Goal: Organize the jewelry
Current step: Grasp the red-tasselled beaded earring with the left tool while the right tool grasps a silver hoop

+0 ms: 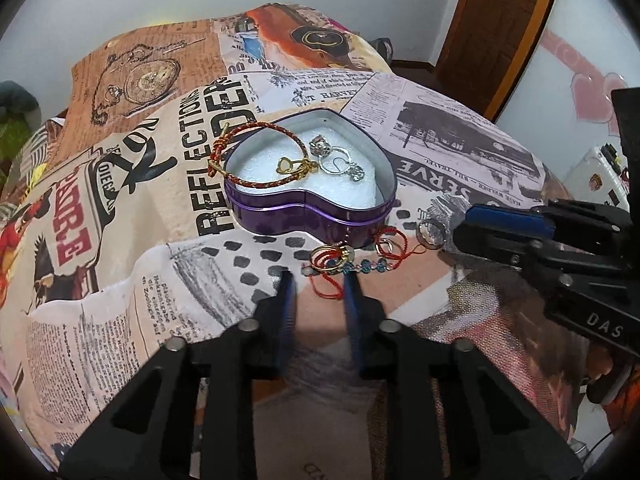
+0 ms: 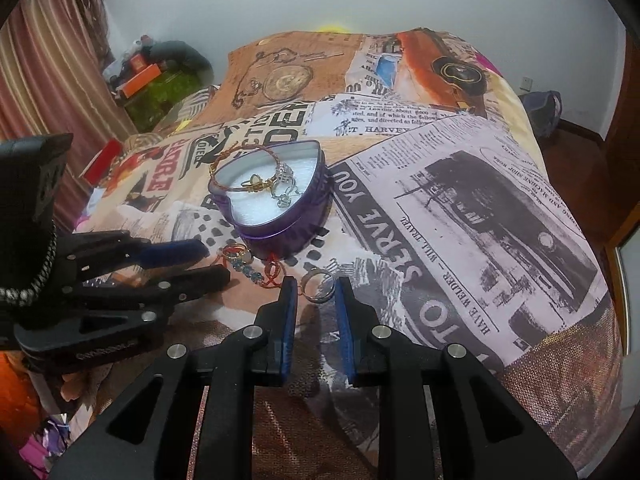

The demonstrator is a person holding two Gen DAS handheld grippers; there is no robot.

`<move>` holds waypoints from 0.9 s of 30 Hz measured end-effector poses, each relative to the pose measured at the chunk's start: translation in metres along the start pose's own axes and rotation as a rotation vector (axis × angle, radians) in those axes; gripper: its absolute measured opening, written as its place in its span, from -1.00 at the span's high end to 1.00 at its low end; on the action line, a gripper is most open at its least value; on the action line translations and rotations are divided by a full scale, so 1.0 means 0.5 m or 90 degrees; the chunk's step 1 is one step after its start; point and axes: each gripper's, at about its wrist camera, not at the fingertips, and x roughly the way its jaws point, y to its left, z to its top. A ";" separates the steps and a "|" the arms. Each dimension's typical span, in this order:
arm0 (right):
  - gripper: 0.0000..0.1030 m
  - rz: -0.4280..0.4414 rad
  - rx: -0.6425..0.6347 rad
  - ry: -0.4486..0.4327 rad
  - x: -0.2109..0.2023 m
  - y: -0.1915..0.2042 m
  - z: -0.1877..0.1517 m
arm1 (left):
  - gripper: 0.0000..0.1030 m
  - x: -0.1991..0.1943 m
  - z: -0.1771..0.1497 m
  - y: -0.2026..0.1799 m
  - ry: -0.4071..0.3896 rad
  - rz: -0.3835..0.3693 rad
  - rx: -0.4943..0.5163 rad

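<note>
A purple heart-shaped tin sits on the bedspread, holding a red-gold braided bracelet, a gold heart charm and silver rings. In front of it lie a red string bracelet with gold rings, a blue bead bracelet and a silver ring. My left gripper is open, just short of the string bracelet. My right gripper is open, with the silver ring lying between its fingertips.
A newspaper-print bedspread covers the bed. A curtain and clutter are at the left, a wooden door at the right, a white wall behind.
</note>
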 end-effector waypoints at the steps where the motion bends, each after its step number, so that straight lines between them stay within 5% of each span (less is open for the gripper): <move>1: 0.66 0.003 -0.001 -0.001 0.000 0.001 0.001 | 0.87 0.001 0.000 0.005 0.001 0.003 -0.004; 15: 0.65 0.001 0.012 0.002 -0.022 -0.014 -0.007 | 1.00 -0.085 -0.043 0.076 -0.042 0.006 -0.058; 22: 0.20 -0.008 0.000 0.022 -0.007 -0.004 -0.018 | 1.00 -0.156 -0.032 0.088 -0.100 0.011 -0.074; 27: 0.19 -0.023 -0.027 0.037 0.013 0.011 -0.017 | 1.00 -0.198 -0.017 0.084 -0.135 0.012 -0.069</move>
